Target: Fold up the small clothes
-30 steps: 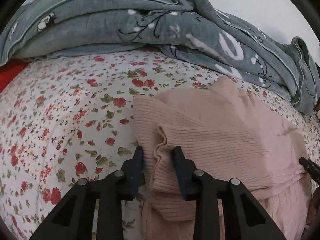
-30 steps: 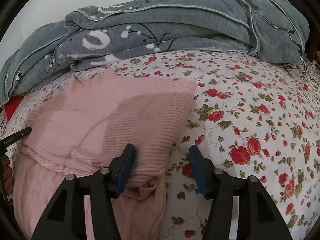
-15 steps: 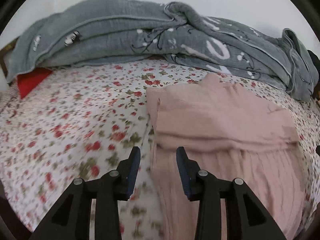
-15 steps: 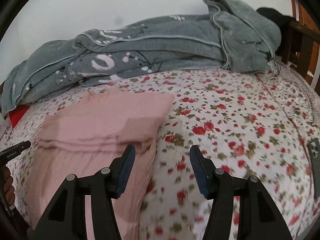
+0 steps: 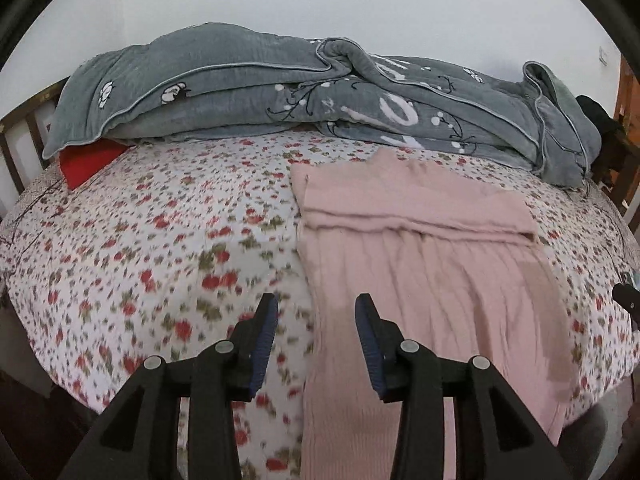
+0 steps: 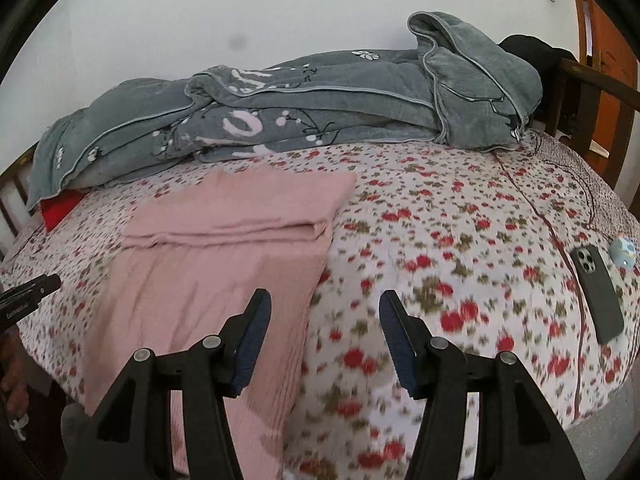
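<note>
A big bed [image 6: 460,216] fills the room, with a white sheet full of little red flowers. A gray blanket [image 5: 280,84] is piled up at the back by a plain white wall [image 5: 320,0]. A dark wooden bed frame [image 6: 580,80] shows at the side, near an orange-brown door [image 6: 600,32].

Floral bed [image 6: 460,216] bears pink garment [image 5: 420,264], grey quilt [image 5: 280,92], phone [image 6: 598,294]

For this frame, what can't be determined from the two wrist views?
- Pink garment: its near hem, cut off by the bottom edge and the left gripper in the left view; the right gripper covers it in the right view.
- Red item: mostly hidden under the grey blanket.
- Small round object beside the phone: too small to identify.
- Floral sheet: pattern motion-blurred.
</note>
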Demonstrator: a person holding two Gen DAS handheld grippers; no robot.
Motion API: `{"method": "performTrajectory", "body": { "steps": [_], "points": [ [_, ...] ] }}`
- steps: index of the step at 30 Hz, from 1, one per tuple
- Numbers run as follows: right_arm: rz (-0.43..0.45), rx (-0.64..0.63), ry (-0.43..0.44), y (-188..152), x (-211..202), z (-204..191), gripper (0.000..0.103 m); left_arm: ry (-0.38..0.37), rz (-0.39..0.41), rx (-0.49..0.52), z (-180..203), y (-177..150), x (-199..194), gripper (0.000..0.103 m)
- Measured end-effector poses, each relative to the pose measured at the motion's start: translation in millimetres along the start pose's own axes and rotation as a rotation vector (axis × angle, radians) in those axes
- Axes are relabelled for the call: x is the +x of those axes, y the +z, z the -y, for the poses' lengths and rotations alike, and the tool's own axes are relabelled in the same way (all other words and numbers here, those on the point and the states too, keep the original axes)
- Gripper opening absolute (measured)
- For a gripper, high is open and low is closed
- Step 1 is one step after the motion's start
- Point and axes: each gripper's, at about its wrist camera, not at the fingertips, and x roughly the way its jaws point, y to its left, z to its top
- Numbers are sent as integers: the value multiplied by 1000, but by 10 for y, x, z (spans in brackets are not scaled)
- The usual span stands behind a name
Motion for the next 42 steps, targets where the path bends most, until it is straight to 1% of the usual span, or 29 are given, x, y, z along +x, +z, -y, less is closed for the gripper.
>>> {"method": "performTrajectory", "body": {
  "steps": [1,3,4,6,8,10,14,19,25,28,31,32,33,34,35,36,37,38,39,41,42],
  "points": [
    [-7,-9,6,-68,-38,-24,55,9,-4,8,-1,-56,-34,39],
    [-25,-25,10,-193,-83,-66,55,15,-13,13,-28,-159,-87,45],
    [-30,-31,13,-231,-94,-81,55,9,-14,9,-47,-216,-119,50],
    [-47,-46,16,-369,-113,-128,55,-24,-13,-1,-102,-345,-190,55],
    [-61,-51,34,-483,-117,-153,55,-31,-7,-8,-141,-466,-243,63],
    [-81,-66,53,-638,-106,-205,55,-34,-11,-8,-164,-579,-257,66],
    [-135,-80,74,-956,-15,-280,50,-48,-47,-23,-220,-826,-197,66],
    [-182,-78,90,-1244,94,-303,50,-74,-105,-38,-240,-1084,-27,66],
    [-202,-73,105,-1366,195,-357,49,-92,-144,-32,-154,-1203,169,66],
    [-209,-90,110,-1394,256,-427,46,-92,-161,-40,-94,-1226,289,66],
    [-208,-125,87,-1414,328,-511,45,-90,-184,-47,-42,-1261,400,61],
    [-201,-132,80,-1414,342,-526,42,-87,-192,-52,-32,-1274,432,58],
    [-198,-137,80,-1405,351,-541,38,-72,-178,-50,-16,-1283,434,57],
    [-197,-140,92,-1401,362,-559,33,-64,-171,-45,0,-1289,435,50],
    [-196,-141,108,-1395,366,-569,20,-66,-169,-42,13,-1285,440,43],
    [-194,-145,122,-1392,364,-584,9,-72,-165,-42,21,-1281,437,35],
    [-181,-155,105,-1392,355,-600,7,-80,-164,-44,22,-1268,434,19],
    [-172,-166,91,-1390,347,-604,6,-75,-159,-41,16,-1255,417,9],
    [-164,-168,88,-1387,328,-592,5,-70,-159,-36,-2,-1238,410,8],
    [-137,-116,97,-1358,245,-460,5,-67,-152,-46,-88,-1219,368,7],
    [-120,-71,105,-1335,183,-330,5,-59,-145,-56,-161,-1216,339,7]
  ]
}}
